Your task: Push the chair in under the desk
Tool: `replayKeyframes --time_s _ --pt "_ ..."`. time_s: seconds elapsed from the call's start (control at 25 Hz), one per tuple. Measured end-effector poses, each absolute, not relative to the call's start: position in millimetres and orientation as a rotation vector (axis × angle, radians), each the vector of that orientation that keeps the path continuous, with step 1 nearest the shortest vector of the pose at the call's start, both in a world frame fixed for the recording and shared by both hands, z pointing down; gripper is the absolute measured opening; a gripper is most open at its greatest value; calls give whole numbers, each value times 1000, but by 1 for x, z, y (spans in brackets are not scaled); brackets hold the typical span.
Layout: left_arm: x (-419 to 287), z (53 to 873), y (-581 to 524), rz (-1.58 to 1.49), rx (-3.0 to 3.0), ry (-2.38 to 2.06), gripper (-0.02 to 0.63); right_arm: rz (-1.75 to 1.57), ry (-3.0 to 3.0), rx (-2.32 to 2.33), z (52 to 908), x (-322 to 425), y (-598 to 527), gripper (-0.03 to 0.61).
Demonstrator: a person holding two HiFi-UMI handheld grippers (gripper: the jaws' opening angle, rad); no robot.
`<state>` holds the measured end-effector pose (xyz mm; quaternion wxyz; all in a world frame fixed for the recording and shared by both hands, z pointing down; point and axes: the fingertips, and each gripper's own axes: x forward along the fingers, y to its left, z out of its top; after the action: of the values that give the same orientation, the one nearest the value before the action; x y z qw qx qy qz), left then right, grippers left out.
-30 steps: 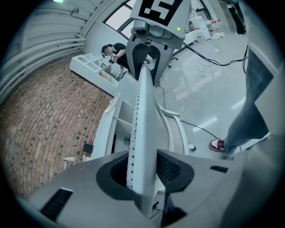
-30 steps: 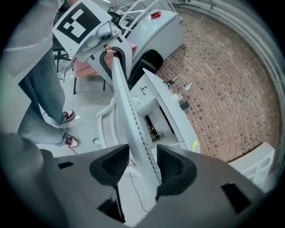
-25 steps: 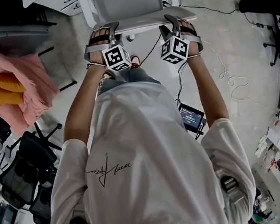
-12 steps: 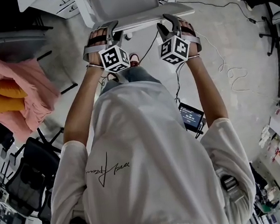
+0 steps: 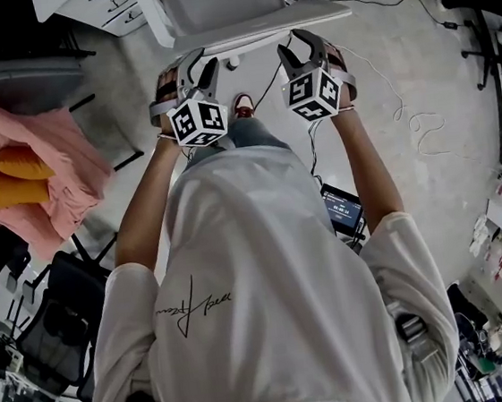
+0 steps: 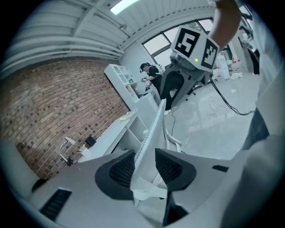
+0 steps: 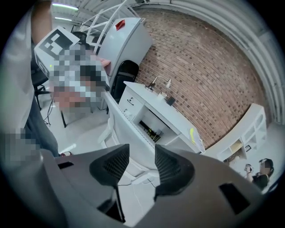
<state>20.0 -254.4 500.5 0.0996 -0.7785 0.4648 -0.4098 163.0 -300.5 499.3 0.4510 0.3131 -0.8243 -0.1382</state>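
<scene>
Chair point(image 6: 152, 133) edge between left hand-held gripper point(image 6: 144, 167) jaws, just closing, no grip

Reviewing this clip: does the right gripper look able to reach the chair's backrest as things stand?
Probably yes. The right gripper hangs open just short of the top edge of the chair's backrest, and nothing shows between them.

An office or lab workspace is shown: a brick wall point(image 7: 209, 58) is lined with white desks point(image 7: 156, 113) and shelves point(image 6: 121, 78), black office chairs point(image 5: 60, 303) are parked aside, cables point(image 5: 413, 123) are trailed over a concrete floor point(image 5: 448, 191), and a strip light point(image 6: 122, 5) is fixed overhead.
</scene>
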Motion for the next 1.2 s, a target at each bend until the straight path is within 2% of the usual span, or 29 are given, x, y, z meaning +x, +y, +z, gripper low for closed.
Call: replayKeyframes --time_s 0.44,1.2 --pt "-12 462 -226 -953 -2507 1649 104 -126 -2191 876 466 129 -257 187" --pt "-24 401 -176 -554 -2703 1766 75 42 -2477 924 392 78 -181 143"
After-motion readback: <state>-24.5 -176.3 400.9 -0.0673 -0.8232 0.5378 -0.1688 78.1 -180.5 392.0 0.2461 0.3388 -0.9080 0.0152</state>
